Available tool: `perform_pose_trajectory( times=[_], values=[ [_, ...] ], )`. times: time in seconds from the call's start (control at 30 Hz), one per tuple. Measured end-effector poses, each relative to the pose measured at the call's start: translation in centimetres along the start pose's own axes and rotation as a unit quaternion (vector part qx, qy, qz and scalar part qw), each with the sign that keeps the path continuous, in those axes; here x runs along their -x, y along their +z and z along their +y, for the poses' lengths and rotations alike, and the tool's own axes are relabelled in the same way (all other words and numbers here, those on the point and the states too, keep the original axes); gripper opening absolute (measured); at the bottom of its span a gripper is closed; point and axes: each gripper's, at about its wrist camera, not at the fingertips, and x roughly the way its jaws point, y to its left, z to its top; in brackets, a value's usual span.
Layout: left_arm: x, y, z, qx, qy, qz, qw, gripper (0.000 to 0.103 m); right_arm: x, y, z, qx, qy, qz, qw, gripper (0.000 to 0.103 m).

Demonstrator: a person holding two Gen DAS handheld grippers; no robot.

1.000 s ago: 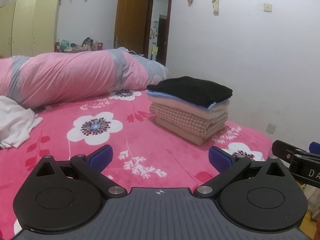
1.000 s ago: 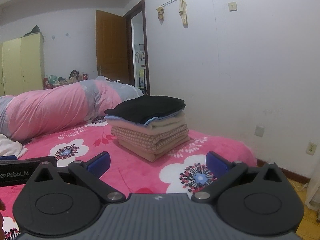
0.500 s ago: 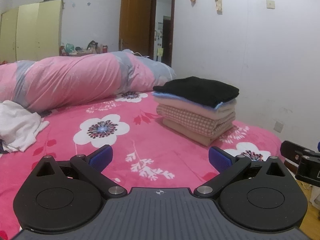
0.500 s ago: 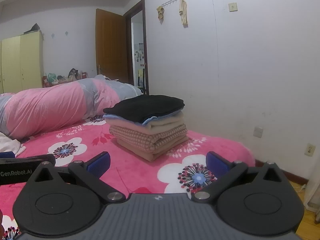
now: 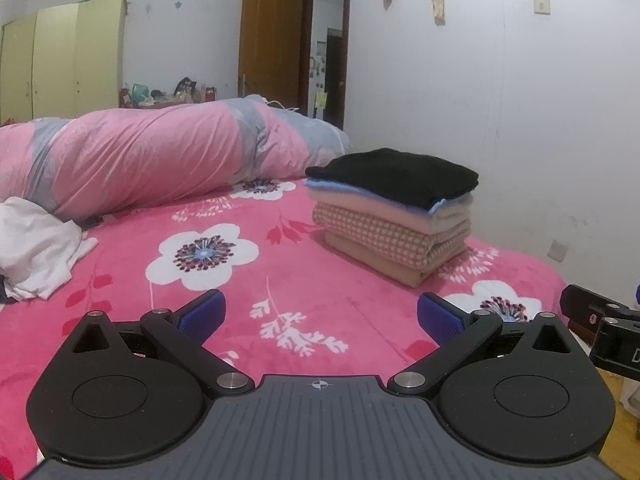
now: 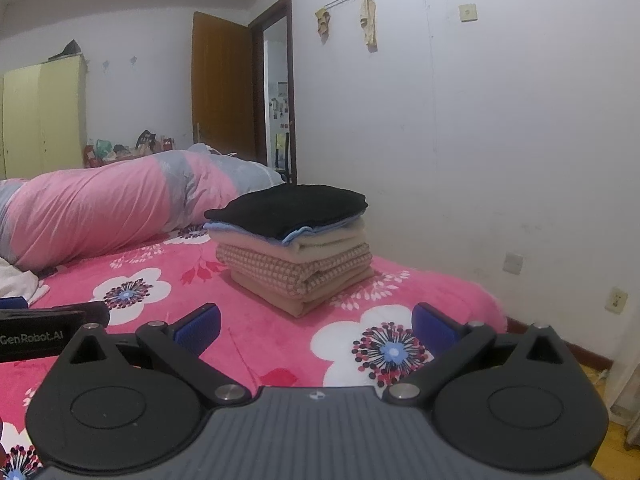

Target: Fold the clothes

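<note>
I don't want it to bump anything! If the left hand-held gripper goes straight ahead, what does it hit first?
Probably the pink flowered bedspread; the left hand-held gripper is open and empty, the folded stack right of its line.

One stack of folded clothes (image 5: 394, 216) holds five layers; one loose white garment (image 5: 34, 248), one rolled quilt (image 5: 152, 160), two tongs (image 5: 318, 316) (image 6: 316, 326).

Both wrist views are dim and evenly lit with a cool bluish cast — no glare, only a soft shadow beside the folded stack (image 5: 394, 216) — while fisheye bending curves the white wall (image 6: 500, 140), dark vignettes clip the upper corners, and detail stays fairly sharp though faintly grainy.
</note>
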Motion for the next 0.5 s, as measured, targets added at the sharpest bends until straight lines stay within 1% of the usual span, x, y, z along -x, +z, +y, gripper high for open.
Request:
perform_pose_trajectory(
  times=[0.5],
  values=[
    [0.06, -0.12, 0.07, -0.001, -0.001, 0.002, 1.0, 0.103, -0.09, -0.23, 0.54, 0.008, 0.004, 0.005, 1.0, 0.103]
  ],
)
